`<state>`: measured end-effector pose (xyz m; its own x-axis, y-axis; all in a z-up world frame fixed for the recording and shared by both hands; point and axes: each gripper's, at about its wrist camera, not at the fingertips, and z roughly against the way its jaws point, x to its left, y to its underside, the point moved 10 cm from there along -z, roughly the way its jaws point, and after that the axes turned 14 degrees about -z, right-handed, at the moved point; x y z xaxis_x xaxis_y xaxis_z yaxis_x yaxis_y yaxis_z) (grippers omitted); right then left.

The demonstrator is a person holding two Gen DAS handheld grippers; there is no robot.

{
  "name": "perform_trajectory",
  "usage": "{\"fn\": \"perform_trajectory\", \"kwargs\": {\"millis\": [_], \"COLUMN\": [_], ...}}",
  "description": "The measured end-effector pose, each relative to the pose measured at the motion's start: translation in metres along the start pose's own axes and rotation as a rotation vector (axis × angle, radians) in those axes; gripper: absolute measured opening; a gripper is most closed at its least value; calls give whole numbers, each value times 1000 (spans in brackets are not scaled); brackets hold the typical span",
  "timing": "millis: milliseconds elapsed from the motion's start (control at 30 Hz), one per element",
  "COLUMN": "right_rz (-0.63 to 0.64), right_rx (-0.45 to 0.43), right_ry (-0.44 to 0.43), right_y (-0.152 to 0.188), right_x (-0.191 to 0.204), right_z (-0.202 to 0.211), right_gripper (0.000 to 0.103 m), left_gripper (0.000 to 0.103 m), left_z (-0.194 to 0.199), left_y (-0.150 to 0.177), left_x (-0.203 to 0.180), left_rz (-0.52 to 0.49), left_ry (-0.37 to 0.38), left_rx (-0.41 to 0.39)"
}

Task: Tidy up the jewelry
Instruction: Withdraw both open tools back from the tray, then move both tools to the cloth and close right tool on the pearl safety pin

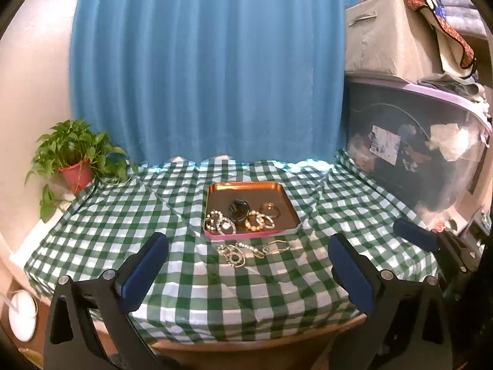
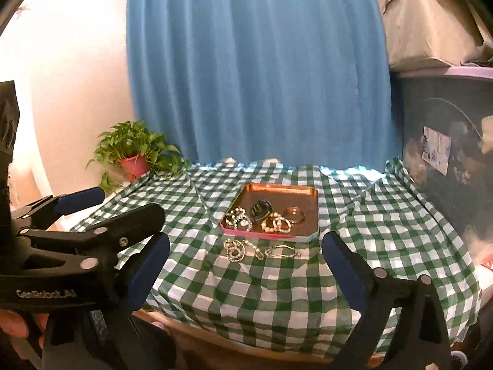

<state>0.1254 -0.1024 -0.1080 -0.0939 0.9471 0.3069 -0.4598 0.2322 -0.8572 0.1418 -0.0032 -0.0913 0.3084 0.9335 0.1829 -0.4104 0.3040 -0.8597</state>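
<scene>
A copper-coloured tray (image 1: 243, 185) (image 2: 279, 188) with a pink front rim sits mid-table on the green checked cloth. Inside it lie beaded bracelets (image 1: 221, 222) (image 2: 238, 218), a black piece (image 1: 238, 208) (image 2: 261, 209), a pale bead bracelet (image 1: 258, 220) (image 2: 276, 223) and a brown ring (image 1: 270, 209) (image 2: 295, 213). In front of the tray, a chain pile (image 1: 234, 254) (image 2: 235, 251) and a thin clasp piece (image 1: 279, 246) (image 2: 283, 252) rest on the cloth. My left gripper (image 1: 246, 242) and right gripper (image 2: 246, 240) hover near the table's front edge, both open and holding nothing.
A potted plant (image 1: 74, 160) (image 2: 135, 154) stands at the back left. A blue curtain (image 1: 209, 71) hangs behind the table. At the right a large plastic bin (image 1: 409, 154) with a grey fabric box (image 1: 385, 37) on it crowds the table. The left gripper's fingers (image 2: 81, 199) show beside the right gripper.
</scene>
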Motion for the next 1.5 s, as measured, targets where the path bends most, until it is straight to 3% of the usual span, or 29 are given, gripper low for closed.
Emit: {"fn": "perform_trajectory", "kwargs": {"millis": [300, 500, 667, 900, 1067, 1133, 1200, 1233, 1300, 1433, 1500], "right_rz": [-46, -74, -81, -113, -141, -112, -49, -32, -17, 14, 52], "right_rx": [77, 159, 213, 304, 289, 279, 269, 287, 334, 322, 322], "right_ry": [-41, -37, -21, -57, -46, -62, -88, -72, -16, -73, -100], "right_y": [23, 47, 60, 66, 57, 56, 64, 70, 83, 80, 80], "right_x": [-10, -26, -40, -57, -80, -83, -86, -89, -98, -87, -75], "right_z": [-44, -89, -118, -159, -182, -195, -209, -216, -227, -228, -232], "right_gripper": [103, 103, 103, 103, 102, 97, 91, 79, 57, 45, 36], "left_gripper": [103, 103, 103, 103, 102, 100, 91, 89, 70, 65, 54], "left_z": [-52, -88, -117, -167, -208, -220, -227, -234, -244, -252, -255], "left_y": [34, 61, 72, 87, 95, 98, 99, 104, 114, 119, 119], "left_x": [11, 16, 23, 45, 51, 50, 49, 45, 38, 21, 18], "left_rz": [56, 145, 135, 178, 170, 186, 221, 226, 211, 148, 112], "left_ry": [27, 94, 92, 109, 138, 152, 183, 215, 252, 294, 285], "left_rx": [91, 109, 129, 155, 183, 185, 130, 134, 178, 197, 200]}}
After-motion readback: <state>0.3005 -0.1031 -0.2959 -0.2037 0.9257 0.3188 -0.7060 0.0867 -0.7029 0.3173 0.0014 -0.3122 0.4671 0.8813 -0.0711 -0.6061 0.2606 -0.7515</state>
